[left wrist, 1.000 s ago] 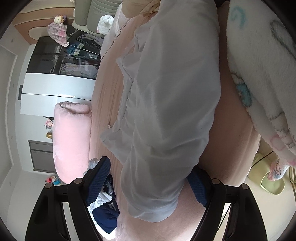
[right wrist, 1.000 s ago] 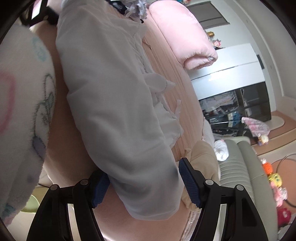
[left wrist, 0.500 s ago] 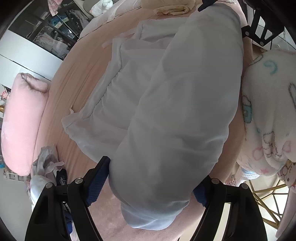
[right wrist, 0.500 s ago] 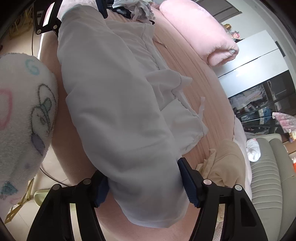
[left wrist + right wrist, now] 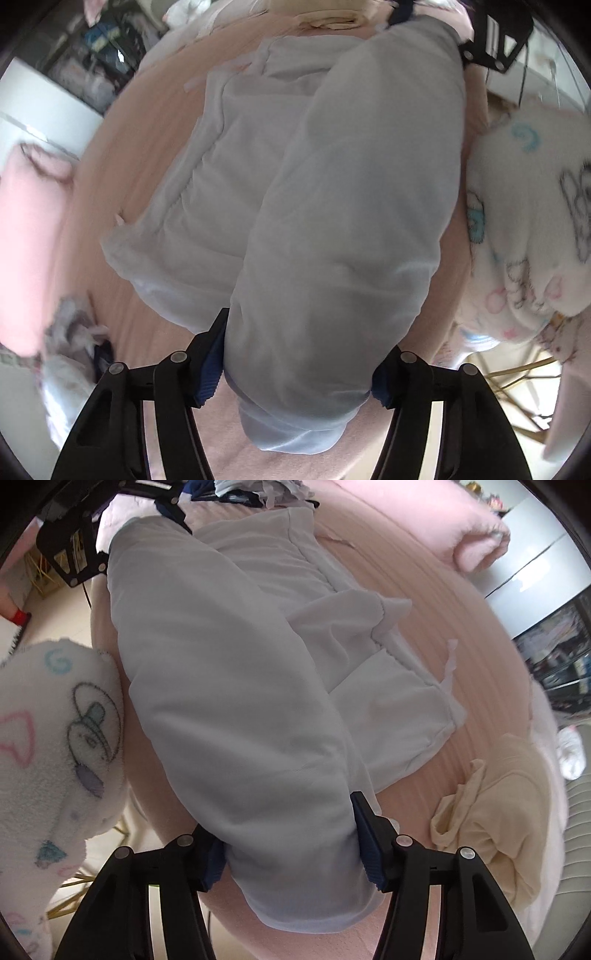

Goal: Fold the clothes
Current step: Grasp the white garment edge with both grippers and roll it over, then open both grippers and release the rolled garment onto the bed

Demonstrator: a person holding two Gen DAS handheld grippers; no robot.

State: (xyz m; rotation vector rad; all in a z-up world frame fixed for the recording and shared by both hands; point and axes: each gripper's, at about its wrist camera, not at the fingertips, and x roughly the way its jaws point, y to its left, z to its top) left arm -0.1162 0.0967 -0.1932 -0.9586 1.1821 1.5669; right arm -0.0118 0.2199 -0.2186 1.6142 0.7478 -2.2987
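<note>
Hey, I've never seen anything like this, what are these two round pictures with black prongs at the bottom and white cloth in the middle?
Those are two handheld grippers, one in each of a person's hands; no robot arm is involved. Each carries a fisheye camera looking along its two fingers, hence the round, bent pictures. One picture is from the left gripper, the other from the right gripper. Each is closed on one end of the same pale white fabric garment, whose held edge is raised while the rest lies on a pink round bed. Also on the bed: a cream crumpled garment and a pink pillow. Beside it is a white fluffy blanket with cartoon prints. Each gripper also appears in the other's picture.
</note>
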